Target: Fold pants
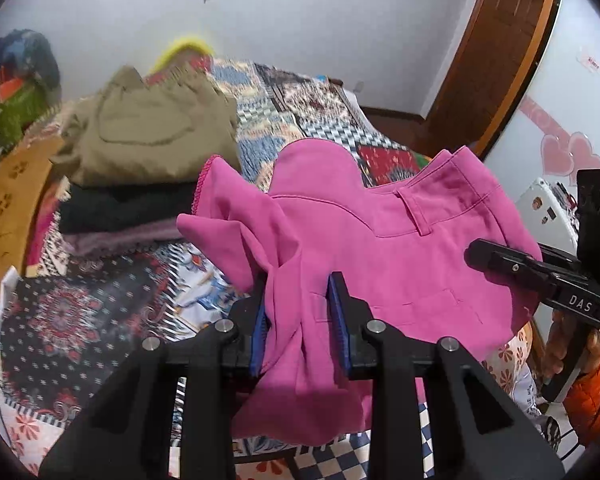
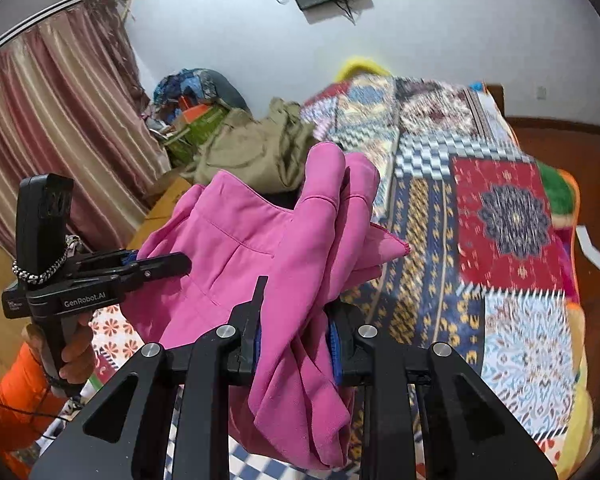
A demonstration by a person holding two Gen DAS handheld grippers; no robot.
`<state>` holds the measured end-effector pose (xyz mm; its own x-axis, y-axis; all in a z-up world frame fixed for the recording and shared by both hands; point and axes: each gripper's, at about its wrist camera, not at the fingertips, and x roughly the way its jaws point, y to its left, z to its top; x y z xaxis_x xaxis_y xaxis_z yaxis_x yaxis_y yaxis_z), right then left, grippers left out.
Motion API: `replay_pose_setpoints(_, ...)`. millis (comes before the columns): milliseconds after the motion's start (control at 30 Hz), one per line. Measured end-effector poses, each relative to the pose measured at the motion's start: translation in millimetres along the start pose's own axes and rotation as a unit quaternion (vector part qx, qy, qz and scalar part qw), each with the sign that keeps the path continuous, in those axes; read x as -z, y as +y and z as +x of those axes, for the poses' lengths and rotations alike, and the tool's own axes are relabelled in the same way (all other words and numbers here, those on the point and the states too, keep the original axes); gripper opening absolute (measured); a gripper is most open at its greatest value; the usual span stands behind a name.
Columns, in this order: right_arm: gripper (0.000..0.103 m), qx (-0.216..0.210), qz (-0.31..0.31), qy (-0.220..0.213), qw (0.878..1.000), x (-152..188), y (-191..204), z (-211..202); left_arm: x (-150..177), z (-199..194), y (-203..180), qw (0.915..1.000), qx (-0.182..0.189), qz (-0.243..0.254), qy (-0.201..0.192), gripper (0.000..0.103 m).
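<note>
left wrist view, left tool [image 1: 300, 312]: both blue-padded fingers [image 1: 337, 320] are clenched on a bunched fold of the pink pants [image 1: 400, 248], the cloth squeezed between the pads.
left wrist view, pink pants: lifted above the bed, draped over and in front of the tool; waistband with a belt loop faces up at the right, and a loose scalloped edge sticks out at the upper left.
left wrist view, right tool [image 1: 476, 258]: enters from the right edge, its black fingers tight against the far side of the pants; a hand [image 1: 560, 348] with an orange sleeve [image 1: 592, 388] holds its handle.
left wrist view, surroundings: patchwork bedspread [image 1: 320, 120] beneath; a pile of folded clothes [image 1: 140, 148], olive on top and dark below, lies at the left on the bed.
right wrist view, right tool [image 2: 296, 332]: fingers closed on a thick gather of the pink pants [image 2: 236, 232], which fills the gap between the blue pads [image 2: 334, 344].
right wrist view, pink pants: held up off the bed, rising in folds above the tool and hanging below it.
right wrist view, left tool [image 2: 180, 262]: at the left, gripping the pants' other edge; a hand [image 2: 72, 356] grasps its handle.
right wrist view, surroundings: patchwork bedspread [image 2: 500, 208] at right, olive garment [image 2: 256, 148] behind the pants, striped curtain [image 2: 60, 112] at left.
</note>
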<state>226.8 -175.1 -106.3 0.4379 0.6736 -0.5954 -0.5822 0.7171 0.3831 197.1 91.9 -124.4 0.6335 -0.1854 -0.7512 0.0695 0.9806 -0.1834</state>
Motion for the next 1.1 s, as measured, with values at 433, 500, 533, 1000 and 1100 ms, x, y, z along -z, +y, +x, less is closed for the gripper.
replay_pose_setpoints(433, 0.022, -0.026, -0.043, -0.053, 0.997, -59.4, 45.1, 17.1, -44.8, -49.3, 42.0, 0.9964, -0.029, -0.022, -0.076, 0.028)
replay_pose_setpoints(500, 0.022, -0.033, -0.046, -0.057, 0.997, -68.5, 50.2, 24.9, -53.5, -53.0, 53.0, 0.9953, -0.034, -0.026, -0.087, 0.028)
replay_pose_setpoints(533, 0.022, -0.037, -0.047, -0.059, 0.996, -73.9, 52.9, 29.7, -58.8, -54.8, 60.3, 0.9947, -0.036, -0.03, -0.091, 0.027)
replay_pose_setpoints(1000, 0.021, -0.061, -0.077, -0.098, 0.99, -143.5, 84.4, 100.6, -112.3, -39.4, 139.4, 0.989, -0.062, -0.068, -0.116, 0.013)
replay_pose_setpoints(1100, 0.02, -0.066, -0.08, -0.105, 0.989, -157.1, 87.5, 115.2, -121.0, -34.3, 151.8, 0.9875, -0.075, -0.069, -0.12, 0.013)
